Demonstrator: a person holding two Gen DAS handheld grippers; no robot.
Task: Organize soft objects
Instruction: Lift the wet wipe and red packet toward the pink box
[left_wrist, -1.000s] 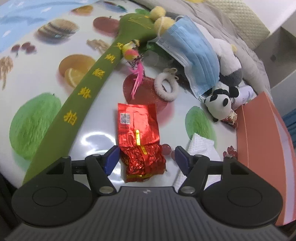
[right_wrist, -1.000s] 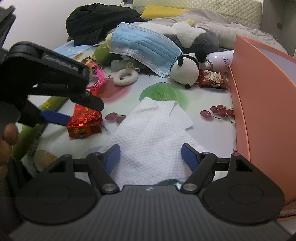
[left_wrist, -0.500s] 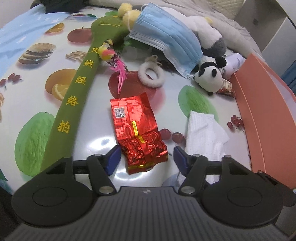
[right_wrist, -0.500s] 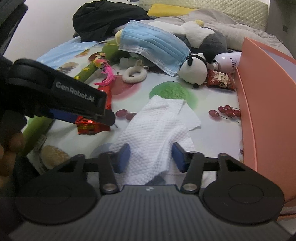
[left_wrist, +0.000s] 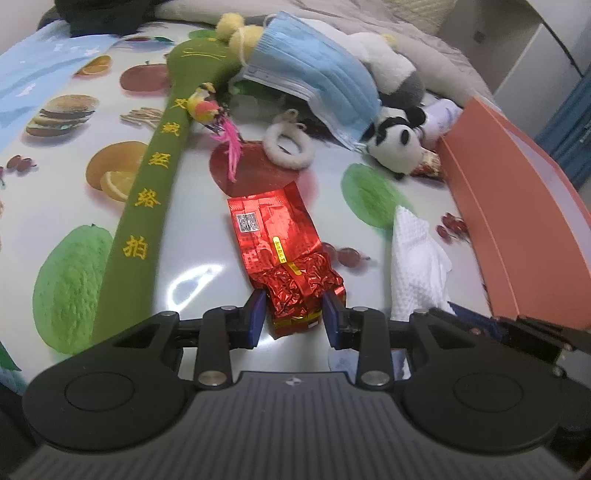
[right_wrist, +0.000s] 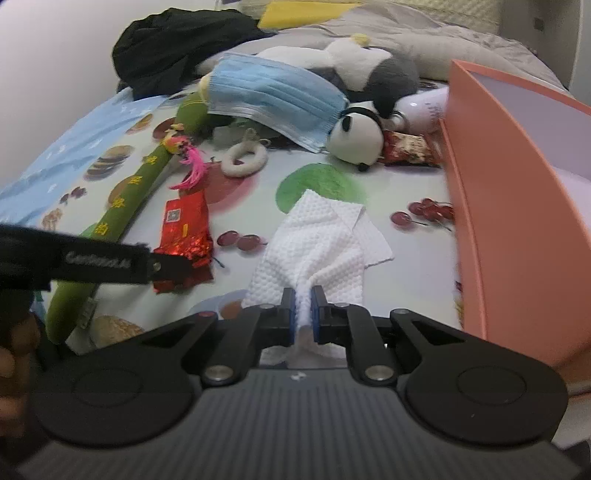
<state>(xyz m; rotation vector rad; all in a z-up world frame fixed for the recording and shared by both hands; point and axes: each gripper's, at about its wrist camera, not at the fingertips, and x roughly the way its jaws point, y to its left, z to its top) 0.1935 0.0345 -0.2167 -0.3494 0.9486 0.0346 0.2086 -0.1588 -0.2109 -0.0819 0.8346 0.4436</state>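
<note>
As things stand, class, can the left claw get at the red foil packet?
Probably yes. The left claw already straddles the crumpled near end of the red foil packet, its jaws closing on it, and nothing lies between them. The green padded stick sits clear to one side.

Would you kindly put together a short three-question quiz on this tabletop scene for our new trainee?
1. True or false: the right tool has pinched the white cloth.
2. What lies between the closing fingers of the left tool: A) the panda plush, B) the red foil packet, C) the white fluffy ring?
3. Fill in: the blue face mask is draped over the ______ toys, with the panda's head at its lower edge.

Key: 1 true; 2 B; 3 plush.
</note>
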